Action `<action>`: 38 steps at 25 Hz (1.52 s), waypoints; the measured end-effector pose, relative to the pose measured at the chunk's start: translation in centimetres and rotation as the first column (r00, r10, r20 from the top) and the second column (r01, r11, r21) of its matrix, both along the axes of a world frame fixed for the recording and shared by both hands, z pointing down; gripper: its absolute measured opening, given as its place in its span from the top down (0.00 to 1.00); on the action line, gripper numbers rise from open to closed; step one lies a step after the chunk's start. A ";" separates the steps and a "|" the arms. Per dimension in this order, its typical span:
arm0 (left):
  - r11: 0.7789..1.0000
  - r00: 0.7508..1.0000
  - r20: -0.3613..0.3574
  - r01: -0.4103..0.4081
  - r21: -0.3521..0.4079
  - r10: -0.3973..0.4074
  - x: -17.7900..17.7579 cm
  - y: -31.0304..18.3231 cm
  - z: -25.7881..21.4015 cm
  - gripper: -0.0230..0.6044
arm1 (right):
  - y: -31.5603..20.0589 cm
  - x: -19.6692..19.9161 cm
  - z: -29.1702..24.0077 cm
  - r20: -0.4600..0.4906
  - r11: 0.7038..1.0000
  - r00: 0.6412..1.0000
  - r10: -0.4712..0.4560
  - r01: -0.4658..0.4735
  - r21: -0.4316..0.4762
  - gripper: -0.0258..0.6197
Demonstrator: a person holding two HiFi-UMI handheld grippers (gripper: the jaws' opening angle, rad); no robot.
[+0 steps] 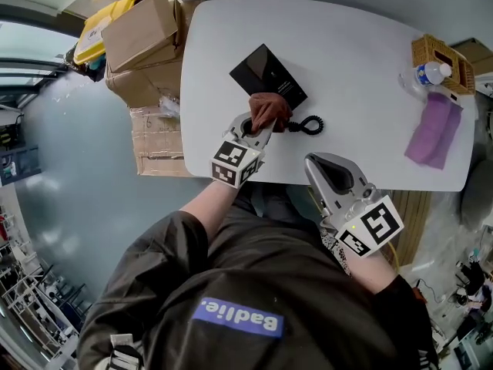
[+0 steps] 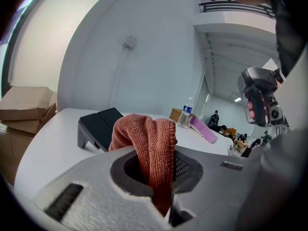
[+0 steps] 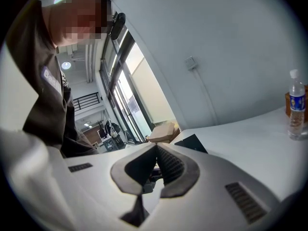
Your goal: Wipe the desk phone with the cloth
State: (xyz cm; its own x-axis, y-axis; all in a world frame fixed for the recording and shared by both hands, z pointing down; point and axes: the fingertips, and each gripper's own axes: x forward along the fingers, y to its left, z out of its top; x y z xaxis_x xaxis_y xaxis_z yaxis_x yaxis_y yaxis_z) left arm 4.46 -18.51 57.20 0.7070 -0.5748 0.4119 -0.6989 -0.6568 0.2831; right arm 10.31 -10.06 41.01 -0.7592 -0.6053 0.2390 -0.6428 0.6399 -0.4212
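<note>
Fingers: left gripper clamps cloth | right gripper closed, empty | bottle label unreadable

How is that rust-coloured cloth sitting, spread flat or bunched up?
Bunched up. The cloth is pinched between the left tongs and humps over them in thick folds, not laid flat.
</note>
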 end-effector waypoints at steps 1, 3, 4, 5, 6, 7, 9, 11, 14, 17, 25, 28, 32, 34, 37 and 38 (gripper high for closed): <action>1.000 1.000 -0.002 0.007 0.012 -0.007 -0.3 -0.4 -0.9 0.91 | 0.0 -0.1 -0.3 0.004 1.000 1.000 -0.004 0.004 0.006 0.92; 0.999 1.000 -0.002 0.022 0.034 -0.022 -1.1 -1.4 -2.6 0.91 | -0.1 -0.2 -1.0 0.017 1.000 1.000 -0.011 0.011 0.019 0.92; 0.999 1.000 0.000 0.030 0.046 -0.030 -1.5 -1.9 -3.4 0.91 | -0.2 -0.2 -1.4 0.024 1.000 1.000 -0.014 0.013 0.027 0.92; 0.998 0.999 0.004 0.039 0.057 -0.039 -2.0 -2.6 -4.2 0.91 | -0.3 -0.3 -1.7 0.030 0.999 0.999 -0.016 0.015 0.035 0.92; 0.996 0.999 0.009 0.049 0.069 -0.049 -2.5 -3.3 -4.8 0.91 | -0.4 -0.3 -2.0 0.035 0.999 0.999 -0.017 0.015 0.042 0.92; 0.995 0.998 0.012 0.059 0.080 -0.060 -2.9 -4.0 -5.4 0.91 | -0.5 -0.3 -2.3 0.038 0.999 0.999 -0.017 0.015 0.047 0.92; 0.991 0.996 0.018 0.084 0.099 -0.086 -3.7 -5.4 -6.2 0.91 | -0.7 -0.2 -2.6 0.043 0.998 0.999 -0.018 0.015 0.056 0.92; 0.987 0.993 0.017 0.114 0.109 -0.117 -4.3 -6.7 -6.4 0.91 | -1.0 -0.1 -2.8 0.049 0.998 0.999 -0.019 0.015 0.062 0.92; 0.981 0.987 0.012 0.161 0.104 -0.163 -4.9 -8.8 -6.2 0.91 | -1.6 0.2 -2.8 0.053 0.998 0.998 -0.020 0.017 0.068 0.92; 0.979 0.982 0.015 0.185 0.083 -0.186 -4.6 -9.9 -5.4 0.91 | -2.0 0.7 -2.4 0.047 0.998 0.999 -0.019 0.016 0.066 0.92; 0.990 0.989 0.015 0.144 0.012 -0.144 -1.1 -7.6 -2.2 0.91 | -1.7 2.8 -0.6 0.030 1.000 1.000 0.002 -0.003 0.029 0.92; 0.993 0.993 0.010 0.118 -0.016 -0.118 0.4 -5.9 -1.1 0.91 | -1.6 3.6 -0.3 0.027 1.000 1.000 0.010 -0.010 0.024 0.92; 0.994 0.996 0.009 0.089 -0.064 -0.089 1.8 -3.3 0.7 0.91 | -1.3 4.4 0.2 0.027 1.000 0.999 0.020 -0.021 0.013 0.92; 0.994 0.997 0.009 0.072 -0.084 -0.072 2.5 -2.2 1.4 0.91 | -1.2 4.7 0.5 0.027 1.000 0.999 0.026 -0.026 0.007 0.92; 0.994 0.999 0.004 0.054 -0.099 -0.054 3.2 -1.4 1.5 0.91 | -1.0 5.0 0.6 0.032 0.999 0.999 0.032 -0.032 0.005 0.92; 0.994 0.999 0.000 0.052 -0.096 -0.053 3.3 -1.4 1.2 0.91 | -1.0 5.0 0.6 0.035 0.999 0.999 0.032 -0.032 0.006 0.92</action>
State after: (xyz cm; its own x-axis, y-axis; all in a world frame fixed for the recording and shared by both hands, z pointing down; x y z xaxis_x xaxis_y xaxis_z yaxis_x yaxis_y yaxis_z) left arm 7.79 -19.93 58.41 0.6783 -0.5692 0.4648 -0.7307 -0.5891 0.3450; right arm 15.32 -11.06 41.56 -0.7471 -0.6311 0.2088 -0.6481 0.6218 -0.4397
